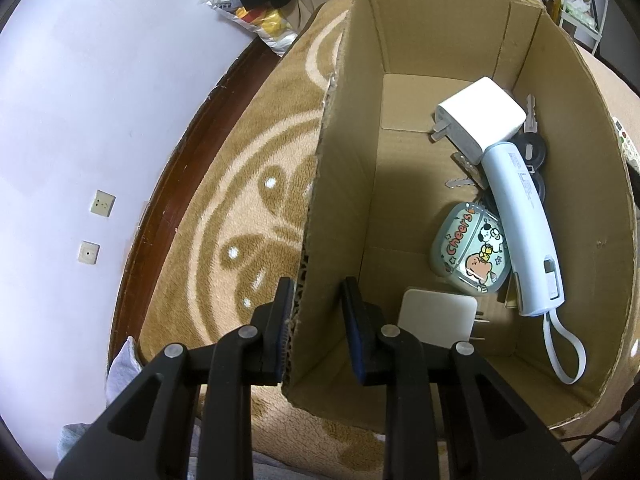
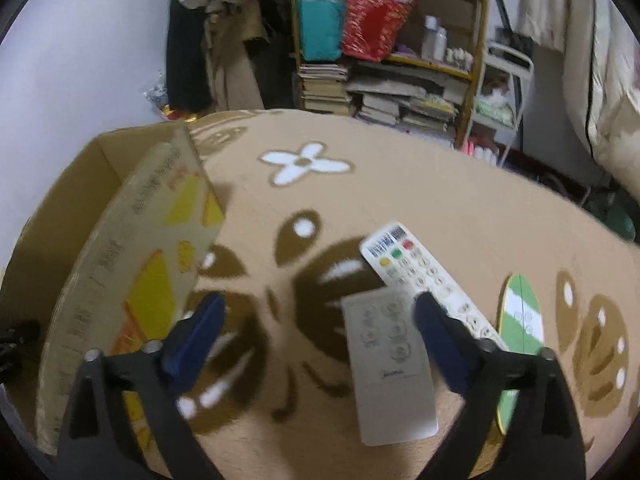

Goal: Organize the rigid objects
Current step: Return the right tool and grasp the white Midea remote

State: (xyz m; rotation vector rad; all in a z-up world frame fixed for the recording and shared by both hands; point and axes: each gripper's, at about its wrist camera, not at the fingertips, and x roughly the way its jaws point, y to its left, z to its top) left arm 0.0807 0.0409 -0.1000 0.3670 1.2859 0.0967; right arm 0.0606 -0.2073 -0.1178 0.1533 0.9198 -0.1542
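Note:
An open cardboard box (image 1: 400,32) stands on the tan patterned carpet. Inside lie a white plug charger (image 1: 480,116), a pale blue handheld device with a strap (image 1: 524,232), a cartoon "Cheers" case (image 1: 472,252), a flat white adapter (image 1: 438,318) and keys (image 1: 532,148). My left gripper (image 1: 318,300) straddles the box's near wall, open, with one finger outside and one inside. My right gripper (image 2: 320,316) hangs open over the carpet. A thin grey remote (image 2: 388,368) lies just inside its right finger. A white button remote (image 2: 416,268) lies partly behind that finger.
A green and white striped flat object (image 2: 522,316) lies right of the remotes. The box's printed outer side (image 2: 132,248) stands left of my right gripper. Cluttered shelves (image 2: 392,60) with books stand beyond the carpet. A white wall (image 1: 80,120) runs along the left.

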